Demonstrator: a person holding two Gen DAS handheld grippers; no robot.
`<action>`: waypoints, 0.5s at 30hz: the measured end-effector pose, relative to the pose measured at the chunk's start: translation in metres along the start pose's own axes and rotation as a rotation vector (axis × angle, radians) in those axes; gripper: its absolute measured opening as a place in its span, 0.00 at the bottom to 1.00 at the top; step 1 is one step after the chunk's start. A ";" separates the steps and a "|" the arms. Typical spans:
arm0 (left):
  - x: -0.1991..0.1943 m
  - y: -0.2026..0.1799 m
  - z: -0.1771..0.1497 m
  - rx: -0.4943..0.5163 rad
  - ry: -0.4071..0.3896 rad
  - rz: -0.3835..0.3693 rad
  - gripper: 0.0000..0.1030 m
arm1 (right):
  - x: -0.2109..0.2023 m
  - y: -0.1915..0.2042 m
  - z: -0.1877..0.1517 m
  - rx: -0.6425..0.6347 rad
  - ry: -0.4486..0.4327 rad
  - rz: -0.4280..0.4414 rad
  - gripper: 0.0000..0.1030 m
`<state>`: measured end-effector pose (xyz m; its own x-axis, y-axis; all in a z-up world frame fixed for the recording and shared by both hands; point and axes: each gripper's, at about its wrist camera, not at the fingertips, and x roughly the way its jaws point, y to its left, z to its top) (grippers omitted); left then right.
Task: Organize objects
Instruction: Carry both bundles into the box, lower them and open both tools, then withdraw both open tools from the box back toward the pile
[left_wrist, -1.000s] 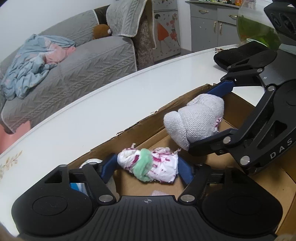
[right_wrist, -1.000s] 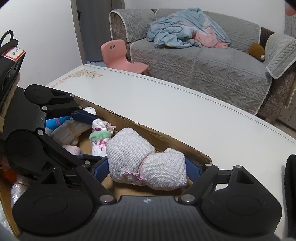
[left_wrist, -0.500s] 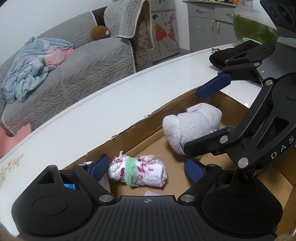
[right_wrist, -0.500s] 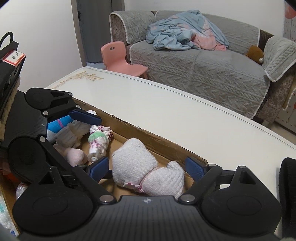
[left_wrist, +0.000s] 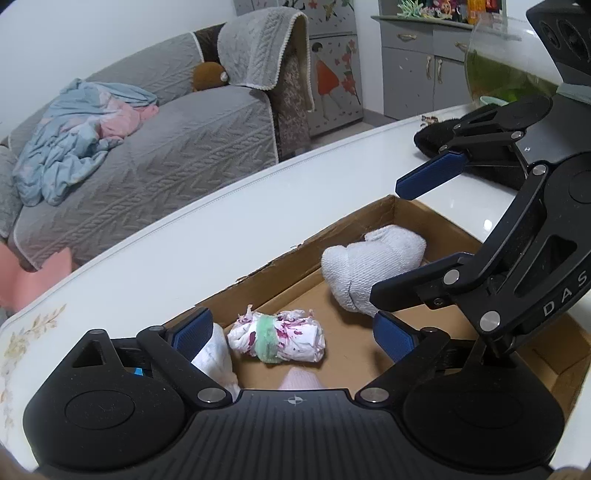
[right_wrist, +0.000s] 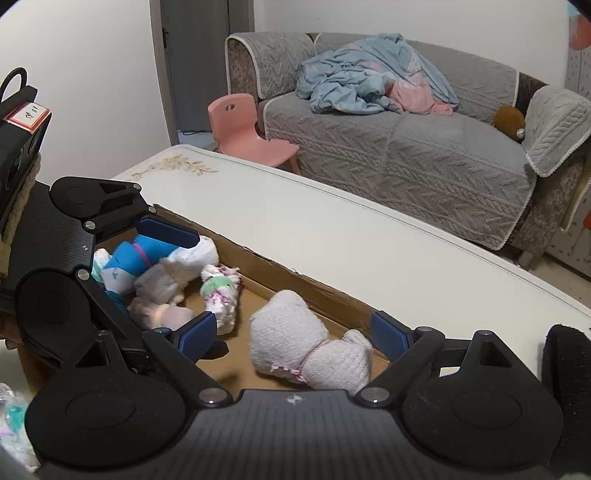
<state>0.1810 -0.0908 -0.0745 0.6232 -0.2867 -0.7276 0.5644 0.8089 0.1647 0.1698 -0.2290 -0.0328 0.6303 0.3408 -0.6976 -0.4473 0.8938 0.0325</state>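
A brown cardboard box (left_wrist: 280, 273) (right_wrist: 295, 280) lies on the white table. In it lie a white sock roll with pink marks and a green band (left_wrist: 277, 338) (right_wrist: 221, 291) and a grey-white sock bundle (left_wrist: 373, 262) (right_wrist: 306, 347). My left gripper (left_wrist: 291, 334) is open above the box, its blue pads either side of the green-banded roll without touching it. My right gripper (right_wrist: 293, 334) is open above the grey-white bundle and apart from it. The right gripper also shows in the left wrist view (left_wrist: 417, 251), jaws wide.
More rolled socks, white, pale pink and blue (right_wrist: 147, 258), fill the box's left end. A black cloth object (left_wrist: 465, 147) lies on the table at the right. A glass fish bowl (left_wrist: 506, 66) stands behind it. A grey sofa (right_wrist: 406, 147) and a pink chair (right_wrist: 243, 133) stand beyond the table.
Both grippers opened and let go of their sock rolls, which now lie in the box. Both grippers rose and drew back a little.
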 end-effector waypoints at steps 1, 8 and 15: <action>-0.003 0.000 0.000 -0.010 -0.002 0.003 0.93 | -0.003 0.001 0.001 -0.002 -0.004 -0.002 0.86; -0.025 0.005 -0.004 -0.108 -0.009 0.043 0.93 | -0.016 0.005 0.000 0.045 -0.024 -0.026 0.87; -0.054 0.013 -0.012 -0.216 -0.014 0.069 0.94 | -0.033 0.020 -0.003 0.065 -0.042 -0.039 0.88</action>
<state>0.1481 -0.0585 -0.0412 0.6648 -0.2328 -0.7098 0.3919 0.9177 0.0660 0.1378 -0.2231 -0.0114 0.6729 0.3162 -0.6688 -0.3804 0.9232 0.0537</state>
